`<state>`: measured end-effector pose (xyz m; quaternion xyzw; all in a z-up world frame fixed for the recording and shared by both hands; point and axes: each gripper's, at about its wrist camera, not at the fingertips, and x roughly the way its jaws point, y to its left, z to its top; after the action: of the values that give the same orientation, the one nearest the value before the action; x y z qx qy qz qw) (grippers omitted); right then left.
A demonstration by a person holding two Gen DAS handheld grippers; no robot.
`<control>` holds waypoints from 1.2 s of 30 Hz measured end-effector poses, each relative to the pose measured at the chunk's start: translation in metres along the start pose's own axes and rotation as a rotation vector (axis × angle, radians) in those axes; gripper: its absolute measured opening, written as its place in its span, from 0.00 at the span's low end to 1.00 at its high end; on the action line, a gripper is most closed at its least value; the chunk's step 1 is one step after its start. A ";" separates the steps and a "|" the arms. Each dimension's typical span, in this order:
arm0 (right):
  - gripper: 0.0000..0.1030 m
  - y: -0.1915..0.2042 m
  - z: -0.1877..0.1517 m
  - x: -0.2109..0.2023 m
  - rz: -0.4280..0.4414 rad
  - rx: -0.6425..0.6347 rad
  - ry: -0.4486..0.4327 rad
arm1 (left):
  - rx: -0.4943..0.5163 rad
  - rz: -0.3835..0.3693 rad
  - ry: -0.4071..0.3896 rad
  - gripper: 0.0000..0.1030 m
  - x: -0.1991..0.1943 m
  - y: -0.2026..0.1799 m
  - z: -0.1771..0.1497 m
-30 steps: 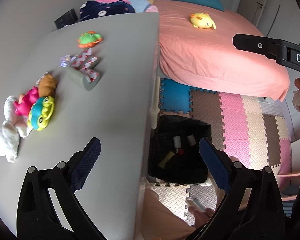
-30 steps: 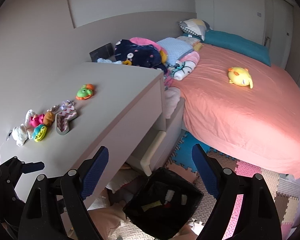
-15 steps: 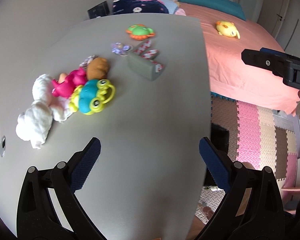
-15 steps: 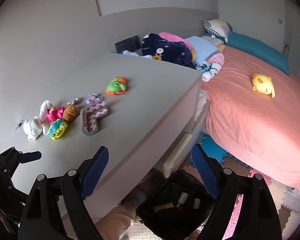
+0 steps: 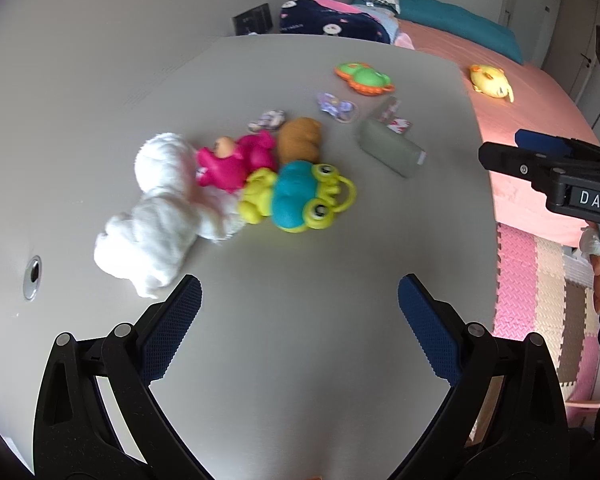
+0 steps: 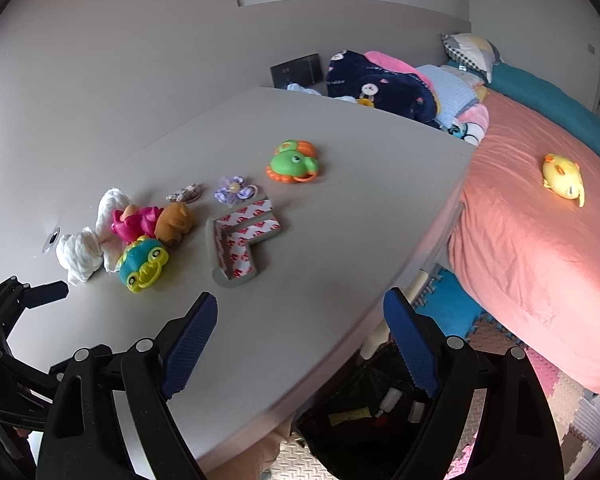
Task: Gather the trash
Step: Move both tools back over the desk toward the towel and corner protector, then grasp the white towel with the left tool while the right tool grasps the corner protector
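Note:
Crumpled white tissues (image 5: pixel 156 208) (image 6: pixel 85 249) lie at the left of a grey table (image 5: pixel 300 300), touching a pink doll (image 5: pixel 236 160) and a teal-and-yellow frog toy (image 5: pixel 300 196). A grey L-shaped corner guard with red-and-white tape (image 6: pixel 242 236) (image 5: pixel 392 148) lies further right. A black-lined bin (image 6: pixel 364 420) holding scraps stands on the floor below the table edge. My left gripper (image 5: pixel 300 304) is open and empty over the table, just short of the tissues. My right gripper (image 6: pixel 300 324) is open and empty above the table's near edge.
A brown toy (image 5: pixel 300 140), a green-and-orange turtle toy (image 6: pixel 294 162), a purple flower clip (image 6: pixel 234 190) and a small wrapper (image 6: pixel 186 193) lie on the table. A pink bed (image 6: pixel 540 220) with a yellow plush (image 6: pixel 562 178) is right. Foam mats (image 5: pixel 540 280) cover the floor.
Both grippers have swung left from the bin and floor toward the table. The tissues and toys now sit closer and more central in both views. Both stay open.

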<state>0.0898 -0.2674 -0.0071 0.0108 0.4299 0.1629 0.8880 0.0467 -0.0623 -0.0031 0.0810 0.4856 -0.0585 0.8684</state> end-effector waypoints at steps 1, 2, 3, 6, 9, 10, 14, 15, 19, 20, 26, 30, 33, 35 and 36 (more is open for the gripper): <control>0.83 0.003 0.001 0.003 0.004 0.002 0.000 | -0.005 0.007 -0.002 0.93 0.000 0.005 0.001; 0.83 0.005 0.004 0.007 0.006 0.003 0.001 | -0.008 0.012 -0.004 0.93 0.000 0.009 0.002; 0.83 0.009 0.006 0.011 0.006 0.007 0.001 | -0.013 0.022 -0.008 0.93 -0.001 0.017 0.003; 0.83 0.014 0.013 0.024 0.005 0.021 0.011 | -0.021 0.043 -0.015 0.93 -0.001 0.031 0.005; 0.83 0.019 0.017 0.034 0.013 0.027 0.021 | -0.036 0.051 -0.023 0.93 -0.001 0.045 0.007; 0.83 0.022 0.018 0.037 0.013 0.024 0.024 | -0.042 0.052 -0.026 0.93 -0.001 0.050 0.008; 0.83 0.033 0.023 0.053 0.006 0.012 0.035 | -0.054 0.058 -0.026 0.93 0.006 0.068 0.012; 0.83 0.034 0.024 0.056 0.003 0.015 0.037 | -0.052 0.067 -0.030 0.93 0.009 0.073 0.013; 0.83 0.036 0.028 0.071 -0.025 0.026 0.041 | -0.044 0.097 -0.035 0.93 0.022 0.083 0.017; 0.83 0.036 0.028 0.075 -0.032 0.029 0.046 | -0.042 0.104 -0.037 0.93 0.024 0.086 0.017; 0.74 0.043 0.027 0.081 -0.064 -0.012 0.030 | -0.073 0.129 -0.040 0.93 0.036 0.107 0.016; 0.64 0.048 0.026 0.081 -0.068 -0.034 0.027 | -0.105 0.126 -0.023 0.85 0.046 0.120 0.014; 0.58 0.051 0.026 0.081 -0.068 -0.040 0.025 | -0.118 0.118 0.001 0.69 0.056 0.126 0.013; 0.47 0.051 0.026 0.079 -0.049 -0.038 0.025 | -0.124 0.114 -0.016 0.65 0.056 0.128 0.012; 0.46 0.052 0.025 0.078 -0.048 -0.035 0.026 | -0.121 0.116 -0.020 0.63 0.056 0.128 0.011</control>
<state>0.1396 -0.1920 -0.0428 -0.0172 0.4387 0.1490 0.8860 0.1081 0.0592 -0.0340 0.0556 0.4742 0.0206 0.8784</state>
